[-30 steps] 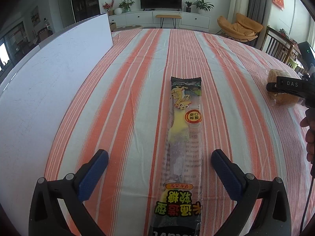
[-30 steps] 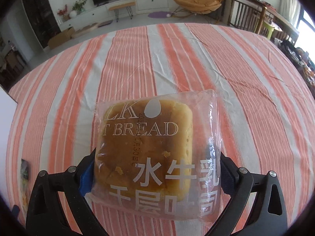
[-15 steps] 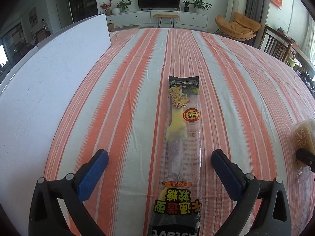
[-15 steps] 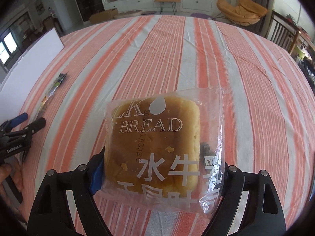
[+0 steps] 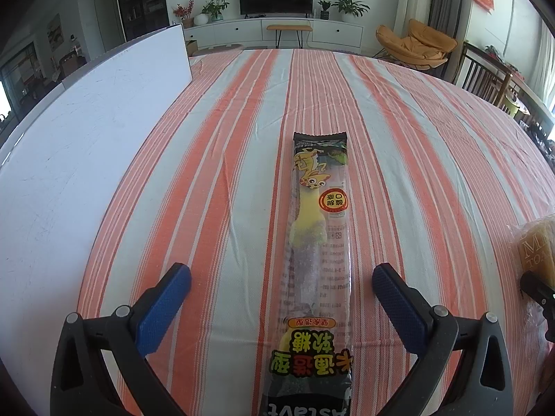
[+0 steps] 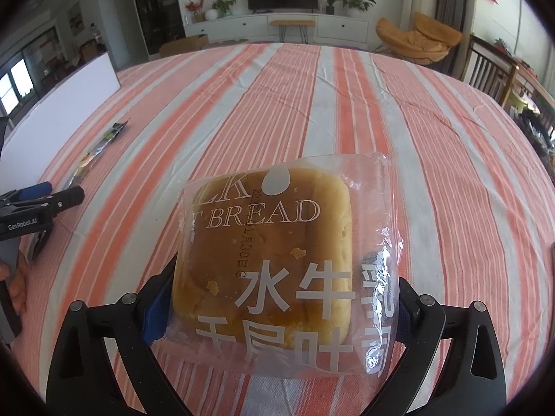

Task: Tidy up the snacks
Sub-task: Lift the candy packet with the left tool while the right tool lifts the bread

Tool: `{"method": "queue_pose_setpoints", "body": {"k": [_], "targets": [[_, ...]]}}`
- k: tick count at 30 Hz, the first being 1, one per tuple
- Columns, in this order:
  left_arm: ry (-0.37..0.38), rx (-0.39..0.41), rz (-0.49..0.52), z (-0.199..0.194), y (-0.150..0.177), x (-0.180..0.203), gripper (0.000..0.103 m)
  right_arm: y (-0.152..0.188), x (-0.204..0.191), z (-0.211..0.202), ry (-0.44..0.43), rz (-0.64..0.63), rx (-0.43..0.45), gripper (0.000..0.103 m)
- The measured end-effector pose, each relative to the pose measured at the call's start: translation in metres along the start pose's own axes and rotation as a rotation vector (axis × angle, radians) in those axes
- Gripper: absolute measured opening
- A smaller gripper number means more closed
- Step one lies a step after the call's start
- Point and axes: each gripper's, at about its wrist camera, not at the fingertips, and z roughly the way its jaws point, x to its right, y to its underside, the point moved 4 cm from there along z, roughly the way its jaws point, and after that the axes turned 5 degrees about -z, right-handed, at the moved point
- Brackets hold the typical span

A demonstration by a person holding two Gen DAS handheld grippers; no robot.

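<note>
A: Two snacks! What do they say?
B: "BREAD" is on the bread bag (image 6: 267, 253), squeezed in the right gripper (image 6: 277, 298). The candy stick (image 5: 321, 242) lies mid-tablecloth (image 5: 433, 159), between the left gripper's (image 5: 281, 286) wide-apart fingers, untouched.

Printed in white on the clear bread wrapper (image 6: 277, 263): "BREAD", with "LK" above it and large characters "水牛乳" lower down. "GenRobot.AI" in white on the black body of the left gripper (image 6: 52, 194). On the candy packet (image 5: 317, 260), seen upside down: "软糖", plus Latin letters at the near end, cut off.
</note>
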Motion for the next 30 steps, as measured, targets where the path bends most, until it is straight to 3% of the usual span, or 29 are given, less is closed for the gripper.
{"method": "queue_pose_setpoints", "body": {"k": [10,13,17,20,25,30], "targets": [[0.001,-0.003,0.003,0.000,0.000,0.000,0.103,0.010,0.002,-0.011,0.000,0.002,0.005,0.099],[0.018,-0.064,0.037,0.001,-0.002,0.001,0.103,0.011,0.002,-0.012,0.000,0.000,-0.007,0.099],[0.050,-0.189,0.101,0.005,-0.009,0.001,0.103,0.002,0.005,-0.012,-0.040,0.012,-0.157,0.098],[0.077,-0.189,0.092,0.003,-0.010,0.002,0.103,-0.004,0.007,-0.022,-0.049,0.023,-0.202,0.097],[0.059,-0.140,0.126,0.002,-0.006,0.014,0.102,-0.009,0.008,-0.036,-0.060,0.017,-0.276,0.097],[0.088,-0.105,0.157,-0.005,-0.005,0.022,0.079,-0.009,0.006,-0.048,-0.044,-0.006,-0.298,0.097]]}}
